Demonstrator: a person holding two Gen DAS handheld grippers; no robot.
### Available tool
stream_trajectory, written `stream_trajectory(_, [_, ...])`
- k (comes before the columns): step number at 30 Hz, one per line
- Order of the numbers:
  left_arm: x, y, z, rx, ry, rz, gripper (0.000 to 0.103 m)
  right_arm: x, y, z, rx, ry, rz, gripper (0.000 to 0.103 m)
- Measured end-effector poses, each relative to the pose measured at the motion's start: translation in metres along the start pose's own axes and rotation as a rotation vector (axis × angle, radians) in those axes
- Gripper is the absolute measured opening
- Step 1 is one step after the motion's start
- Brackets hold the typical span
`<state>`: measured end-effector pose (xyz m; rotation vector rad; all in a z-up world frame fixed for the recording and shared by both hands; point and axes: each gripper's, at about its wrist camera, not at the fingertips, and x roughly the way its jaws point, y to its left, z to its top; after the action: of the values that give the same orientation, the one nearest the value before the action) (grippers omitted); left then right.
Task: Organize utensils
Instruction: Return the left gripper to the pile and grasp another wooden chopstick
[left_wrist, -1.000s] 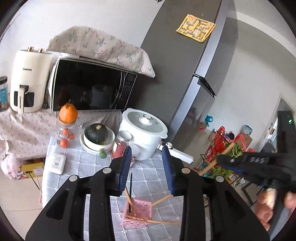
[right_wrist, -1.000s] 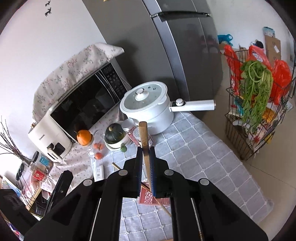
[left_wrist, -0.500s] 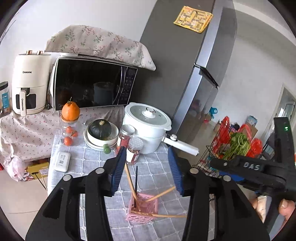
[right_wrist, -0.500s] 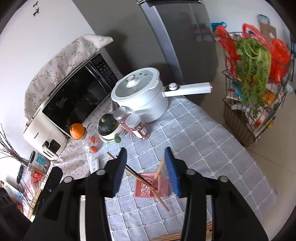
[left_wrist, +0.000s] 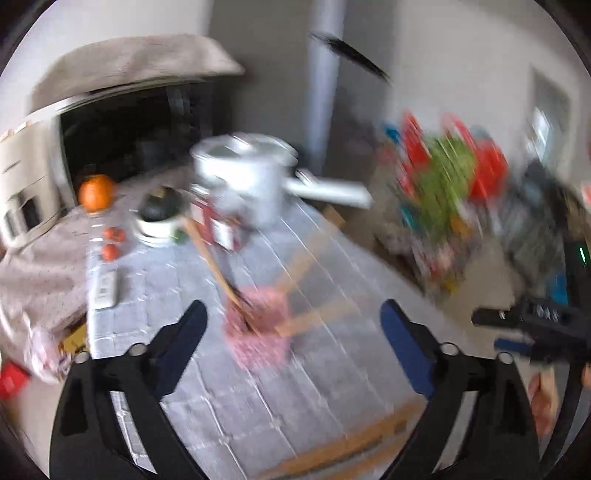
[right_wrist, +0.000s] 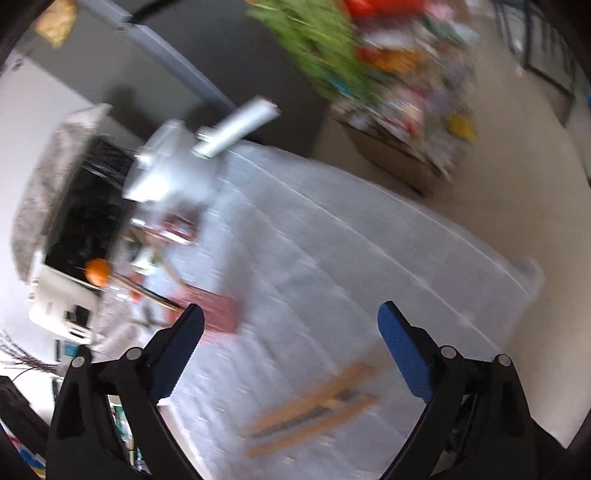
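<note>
Both views are motion-blurred. A pink utensil basket (left_wrist: 258, 325) stands on the grey checked tablecloth (left_wrist: 332, 369) with several wooden utensils sticking out of it. It also shows in the right wrist view (right_wrist: 218, 314). More wooden utensils (right_wrist: 314, 402) lie flat on the cloth near the front edge and show in the left wrist view too (left_wrist: 351, 443). My left gripper (left_wrist: 291, 328) is wide open and empty above the basket. My right gripper (right_wrist: 291, 332) is wide open and empty above the loose utensils.
A white pot with a long handle (left_wrist: 255, 177), a dark squash in a bowl (left_wrist: 159, 214), jars (left_wrist: 218, 225), an orange (left_wrist: 96, 192) and a microwave (left_wrist: 125, 133) crowd the back. A wire rack of vegetables (left_wrist: 443, 192) stands to the right of the table.
The right gripper let go of the wooden utensil into the basket, opened wide and swung down toward the loose utensils. The left gripper opened wider and tilted toward the table.
</note>
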<state>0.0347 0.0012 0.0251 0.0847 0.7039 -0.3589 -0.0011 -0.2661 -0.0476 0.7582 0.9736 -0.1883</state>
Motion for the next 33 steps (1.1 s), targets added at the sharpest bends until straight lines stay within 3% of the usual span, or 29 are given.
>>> stream_trajectory(6, [0.06,-0.071,-0.043,0.236,0.265,-0.112,0.093,0.029,-0.096,-0.026,0.122,0.098,-0.096,0.092])
stream_trajectory(10, [0.105,-0.107,-0.059,0.286,0.446,-0.219,0.092,0.03,-0.123,-0.022,0.24,0.159,0.02,0.092])
stream_trajectory(15, [0.155,-0.124,-0.074,0.282,0.609,-0.25,0.072,0.04,-0.143,-0.025,0.309,0.23,0.048,0.092])
stream_trajectory(19, [0.176,-0.133,-0.074,0.234,0.658,-0.275,0.06,0.045,-0.147,-0.026,0.355,0.281,0.096,0.092])
stream_trajectory(21, [0.183,-0.144,-0.075,0.267,0.678,-0.277,0.052,0.045,-0.145,-0.026,0.361,0.293,0.113,0.092])
stream_trajectory(23, [0.191,-0.151,-0.081,0.315,0.714,-0.235,0.037,0.046,-0.144,-0.026,0.366,0.31,0.127,0.092])
stream_trajectory(24, [0.193,-0.153,-0.084,0.331,0.727,-0.228,0.035,0.046,-0.144,-0.026,0.368,0.318,0.132,0.092])
stream_trajectory(28, [0.193,-0.146,-0.084,0.337,0.707,-0.228,0.018,0.049,-0.141,-0.028,0.369,0.337,0.147,0.092])
stream_trajectory(33, [0.171,-0.105,-0.075,0.272,0.582,-0.198,0.012,0.054,-0.119,-0.029,0.335,0.321,0.121,0.092])
